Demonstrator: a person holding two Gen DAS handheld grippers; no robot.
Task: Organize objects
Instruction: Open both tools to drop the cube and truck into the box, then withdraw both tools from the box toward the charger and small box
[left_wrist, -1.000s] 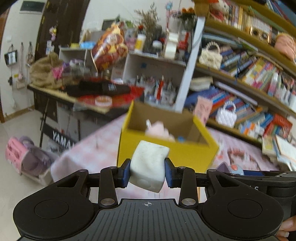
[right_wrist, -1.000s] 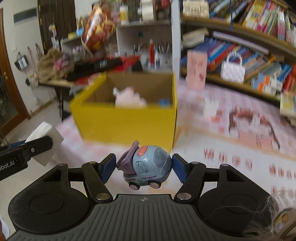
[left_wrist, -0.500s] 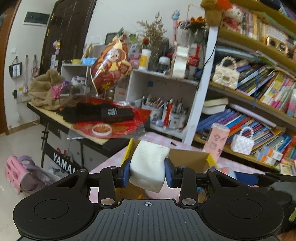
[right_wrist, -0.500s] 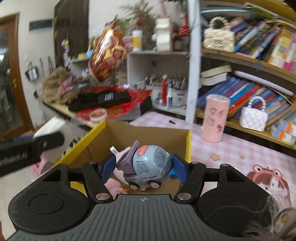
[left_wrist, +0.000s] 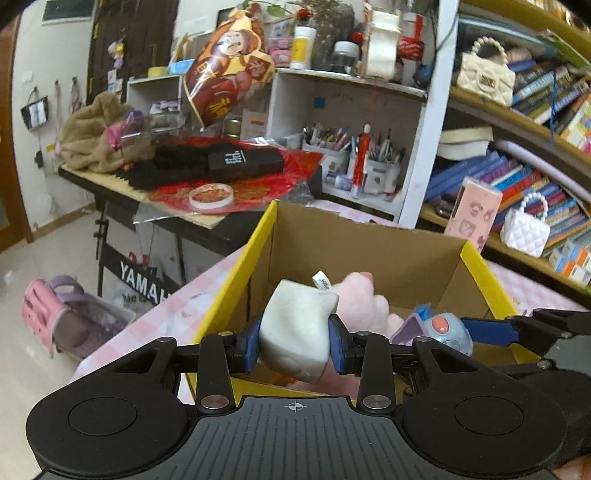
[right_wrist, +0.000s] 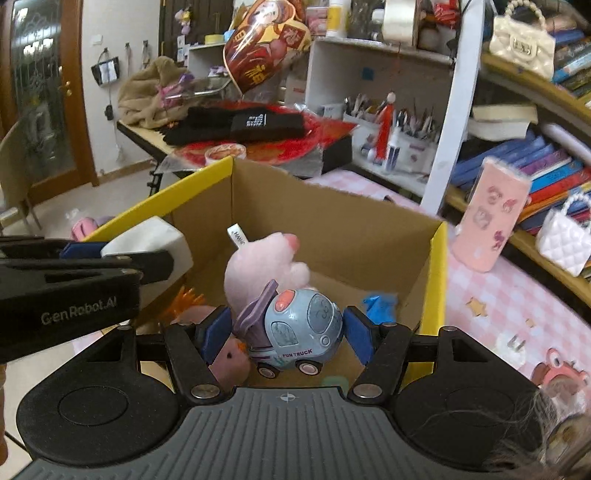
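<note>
My left gripper (left_wrist: 294, 345) is shut on a white squishy block (left_wrist: 297, 332) and holds it over the near left part of the yellow cardboard box (left_wrist: 236, 280). My right gripper (right_wrist: 284, 338) is shut on a blue toy truck (right_wrist: 299, 334) marked FUN TRUCK, over the open yellow box (right_wrist: 437, 280). The truck (left_wrist: 441, 330) and the right gripper also show in the left wrist view. The white block (right_wrist: 155, 240) and the left gripper show in the right wrist view. A pink plush toy (right_wrist: 264, 264), a small blue item (right_wrist: 380, 302) and an orange-haired pink toy (right_wrist: 227, 360) lie in the box.
The box stands on a pink checked tablecloth (right_wrist: 491, 295). A pink cylinder (right_wrist: 493, 225) and a white quilted bag (right_wrist: 563, 240) stand at the right by bookshelves (left_wrist: 524, 173). A cluttered desk (left_wrist: 177, 184) is behind the box. A pink bag (left_wrist: 48, 317) lies on the floor.
Both grippers have moved forward and down over the box, each still holding its object. The box interior and the toys in it now show close below.
</note>
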